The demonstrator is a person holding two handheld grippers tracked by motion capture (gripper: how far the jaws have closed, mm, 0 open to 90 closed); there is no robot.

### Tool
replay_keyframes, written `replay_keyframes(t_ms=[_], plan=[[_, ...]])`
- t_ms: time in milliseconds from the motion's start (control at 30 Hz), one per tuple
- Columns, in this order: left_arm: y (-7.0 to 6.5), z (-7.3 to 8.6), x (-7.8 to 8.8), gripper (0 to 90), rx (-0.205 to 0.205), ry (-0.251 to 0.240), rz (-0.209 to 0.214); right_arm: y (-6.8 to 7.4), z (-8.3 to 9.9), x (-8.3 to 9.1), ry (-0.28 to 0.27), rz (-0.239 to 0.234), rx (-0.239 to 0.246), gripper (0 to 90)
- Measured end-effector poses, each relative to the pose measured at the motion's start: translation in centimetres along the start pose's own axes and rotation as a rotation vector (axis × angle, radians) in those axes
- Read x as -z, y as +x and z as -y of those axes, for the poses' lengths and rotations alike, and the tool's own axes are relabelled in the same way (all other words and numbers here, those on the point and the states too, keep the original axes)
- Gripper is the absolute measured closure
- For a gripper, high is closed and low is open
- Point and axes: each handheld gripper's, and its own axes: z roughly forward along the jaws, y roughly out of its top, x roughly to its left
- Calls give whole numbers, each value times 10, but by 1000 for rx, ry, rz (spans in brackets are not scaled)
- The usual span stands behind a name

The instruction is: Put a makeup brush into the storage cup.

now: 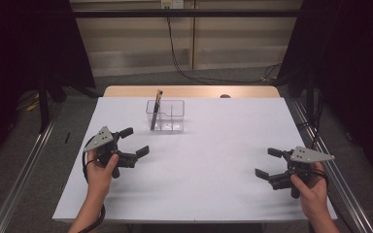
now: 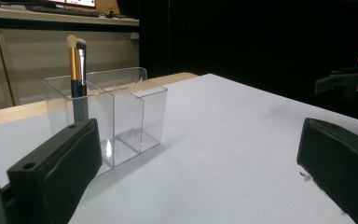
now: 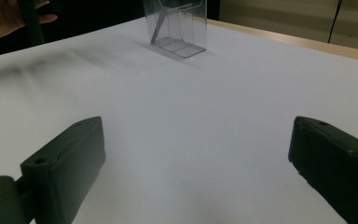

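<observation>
Makeup brush [image 1: 156,109] stands handle-down in the clear acrylic organizer [image 1: 165,116], leaning in its left-hand compartment as the high view shows it, bristles up and well above the rim. The organizer sits at the far middle of the white table [image 1: 199,160].

Left to right we note: the left gripper [image 1: 135,141] rests low near the left edge of the table, jaws spread wide and grasping nothing, pointed toward the organizer and nearer to it than its partner. In the left gripper view the brush [image 2: 77,70] shows a gold ferrule and a dark handle behind the clear wall [image 2: 98,121]. The right gripper [image 1: 268,162] sits near the right edge, well apart from the organizer, jaws likewise spread and empty.

We judge the brush is already housed and both tools are released. If the brush is to be lifted, we would approach with the left gripper, close on the handle above the rim, and draw straight up along its lean so the light organizer is not tipped.

Contents: one compartment holds the brush; the remaining compartments look empty.
</observation>
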Motion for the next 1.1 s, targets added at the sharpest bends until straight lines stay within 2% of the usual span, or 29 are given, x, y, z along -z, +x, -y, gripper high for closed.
replay_keyframes(t_ms=[367, 1100], plan=[[-2, 7, 9, 0, -5, 22, -2, 0, 1, 1, -4, -1, -2, 37], [-5, 17, 30, 0, 3, 27, -7, -1, 1, 0, -14, -6, 3, 37]])
